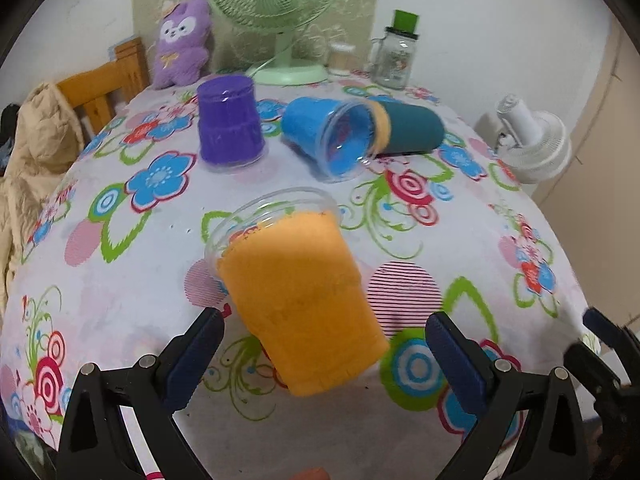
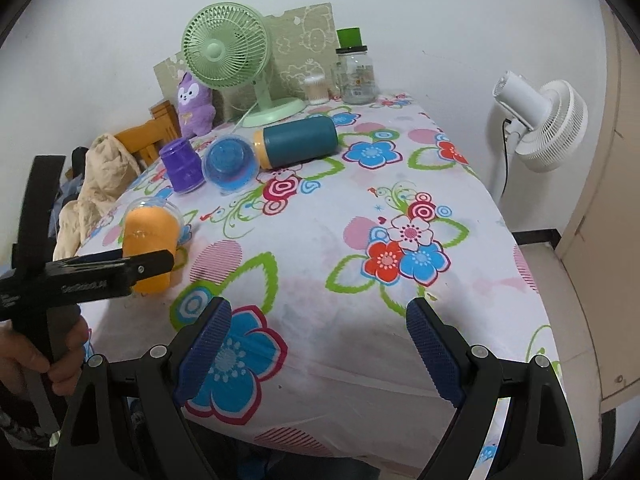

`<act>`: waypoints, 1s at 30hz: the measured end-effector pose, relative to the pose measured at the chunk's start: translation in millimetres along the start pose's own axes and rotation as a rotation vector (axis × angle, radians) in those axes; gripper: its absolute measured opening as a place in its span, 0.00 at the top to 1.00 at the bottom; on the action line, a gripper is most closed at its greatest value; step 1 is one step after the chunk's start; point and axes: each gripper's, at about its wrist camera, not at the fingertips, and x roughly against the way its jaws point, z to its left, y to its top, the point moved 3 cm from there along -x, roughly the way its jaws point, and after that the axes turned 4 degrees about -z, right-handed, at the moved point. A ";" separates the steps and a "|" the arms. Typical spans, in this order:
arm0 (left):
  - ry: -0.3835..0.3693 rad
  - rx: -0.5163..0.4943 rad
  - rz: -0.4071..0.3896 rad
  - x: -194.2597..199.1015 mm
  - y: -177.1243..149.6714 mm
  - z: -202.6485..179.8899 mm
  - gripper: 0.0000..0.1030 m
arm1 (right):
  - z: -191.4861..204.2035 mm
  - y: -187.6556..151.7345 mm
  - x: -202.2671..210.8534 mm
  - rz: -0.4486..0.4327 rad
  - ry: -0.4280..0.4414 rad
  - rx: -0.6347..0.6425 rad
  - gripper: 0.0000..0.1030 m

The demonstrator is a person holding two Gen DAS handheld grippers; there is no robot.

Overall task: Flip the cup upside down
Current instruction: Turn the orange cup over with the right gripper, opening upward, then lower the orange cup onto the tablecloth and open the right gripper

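An orange cup (image 1: 300, 292) with a clear rim lies tilted on the flowered tablecloth (image 1: 120, 288), its rim pointing away from me and its base toward me. My left gripper (image 1: 326, 340) is open, its fingers on either side of the cup's base without touching it. The cup also shows at the left in the right wrist view (image 2: 150, 240), behind the left gripper's black arm. My right gripper (image 2: 318, 344) is open and empty above the table's near edge.
A purple cup (image 1: 230, 120) stands upside down at the back. A blue cup (image 1: 328, 136) lies on its side against a teal bottle (image 1: 408, 128). A green fan (image 1: 276, 12), a plush toy (image 1: 182, 44) and a glass jar (image 1: 396, 56) stand at the far edge. A white fan (image 2: 540, 124) stands right of the table.
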 end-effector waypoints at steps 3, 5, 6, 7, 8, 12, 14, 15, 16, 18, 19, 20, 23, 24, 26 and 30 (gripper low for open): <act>0.012 0.014 0.005 -4.9 -1.2 3.6 0.01 | -0.1 -0.1 -0.7 0.001 0.004 -0.001 0.12; 0.025 0.008 0.009 -7.2 -2.6 4.8 0.01 | -0.2 0.0 -2.1 0.002 0.006 -0.003 0.12; 0.030 0.007 0.011 -8.4 -3.1 5.1 0.01 | -0.1 0.4 -2.8 0.003 0.007 -0.004 0.12; 0.033 0.011 0.011 -9.5 -4.0 6.7 0.01 | 0.0 0.4 -3.9 0.005 0.009 -0.005 0.12; 0.032 0.018 0.010 -10.0 -4.4 8.1 0.01 | 0.1 0.4 -4.9 0.007 0.011 -0.006 0.12; 0.009 0.035 0.006 -10.5 -4.0 13.2 0.29 | 2.2 -0.8 -9.0 0.017 0.016 -0.004 0.12; 0.007 0.042 0.010 -11.2 -3.1 15.9 0.34 | 3.3 -1.7 -11.4 0.025 0.017 -0.002 0.12; 0.005 0.039 0.010 -11.1 -2.5 16.3 0.36 | 4.1 -2.3 -11.9 0.026 0.017 -0.002 0.12; 0.004 0.034 0.008 -10.4 -2.0 16.6 0.37 | 4.7 -2.7 -12.8 0.028 0.018 -0.002 0.12; 0.000 0.025 -0.002 -7.4 -0.3 16.4 0.42 | 5.9 -3.5 -13.6 0.031 0.021 -0.003 0.12; 0.001 0.020 -0.009 -5.6 0.4 16.1 0.42 | 6.8 -3.7 -14.0 0.033 0.022 -0.002 0.12; 0.002 0.013 -0.021 -2.6 1.8 15.7 0.43 | 7.8 -3.9 -14.2 0.034 0.023 -0.001 0.11; -0.003 0.000 -0.046 5.9 5.7 14.4 0.45 | 9.7 -3.6 -14.9 0.036 0.028 0.003 0.11; -0.005 -0.001 -0.055 9.0 7.3 14.1 0.45 | 10.6 -3.6 -15.2 0.036 0.030 0.005 0.11; -0.007 -0.001 -0.069 13.5 10.3 14.6 0.45 | 12.2 -3.8 -15.6 0.038 0.033 0.009 0.11; -0.009 -0.002 -0.088 20.2 14.2 16.7 0.45 | 14.9 -4.9 -16.6 0.042 0.036 0.014 0.11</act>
